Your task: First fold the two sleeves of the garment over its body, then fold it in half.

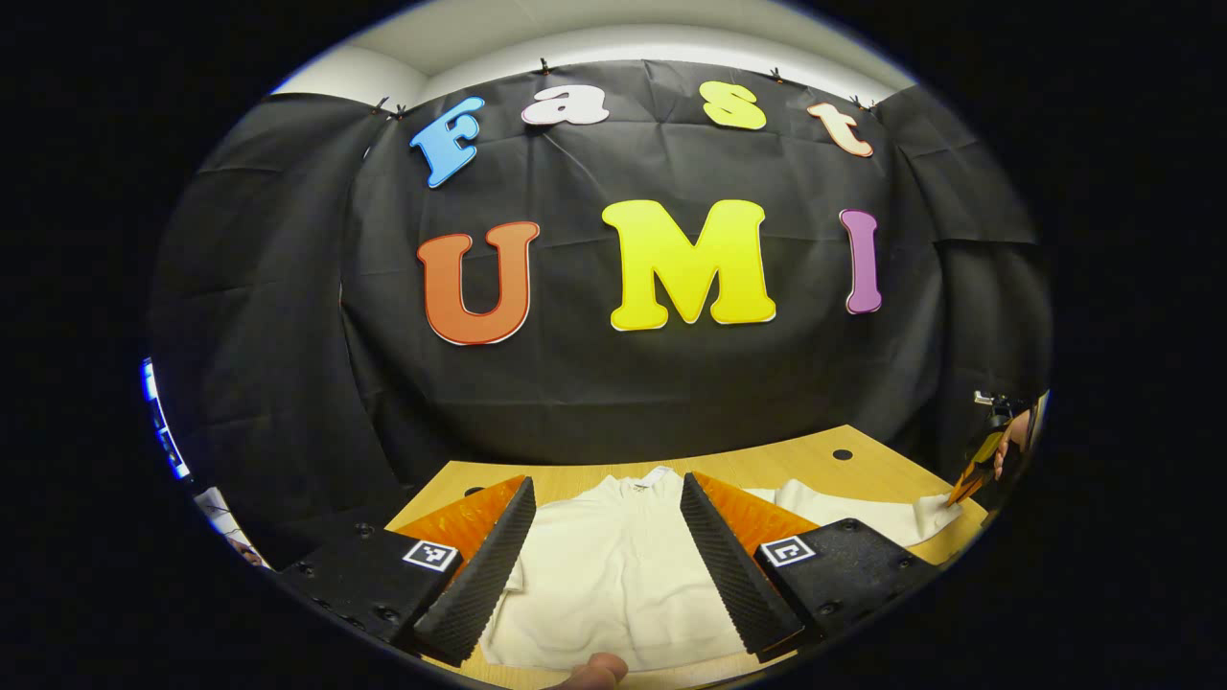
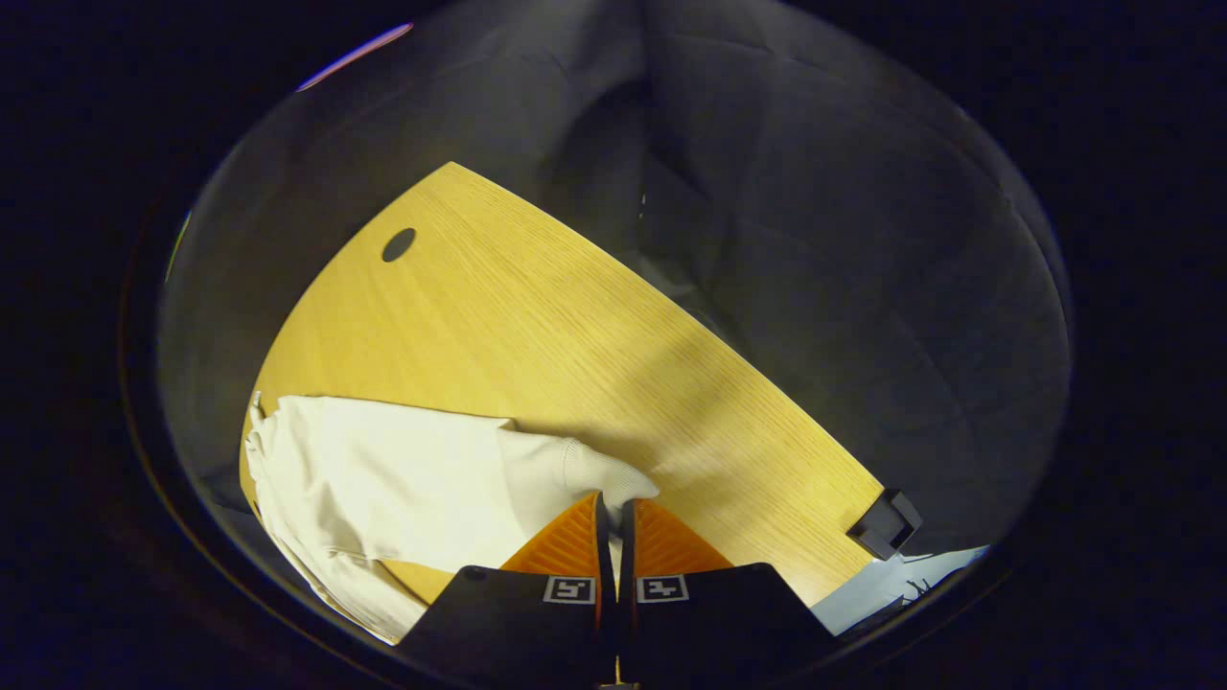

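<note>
The cream sweater point(image 1: 613, 565) is lying flat on the wooden desk point(image 2: 537, 316). The left tool point(image 1: 606, 556) is hovering released above its body, while the right tool point(image 2: 613, 513) is pinching the sleeve cuff point(image 2: 599, 474) near the desk's edge.

Left gripper point(image 1: 609, 537): jaws wide apart, 6 o'clock of left gripper view. Right gripper point(image 2: 613, 517): fingers pressed together, 6 o'clock of right gripper view. Hand point(image 1: 1014, 443) at 3 o'clock, left gripper view.
</note>
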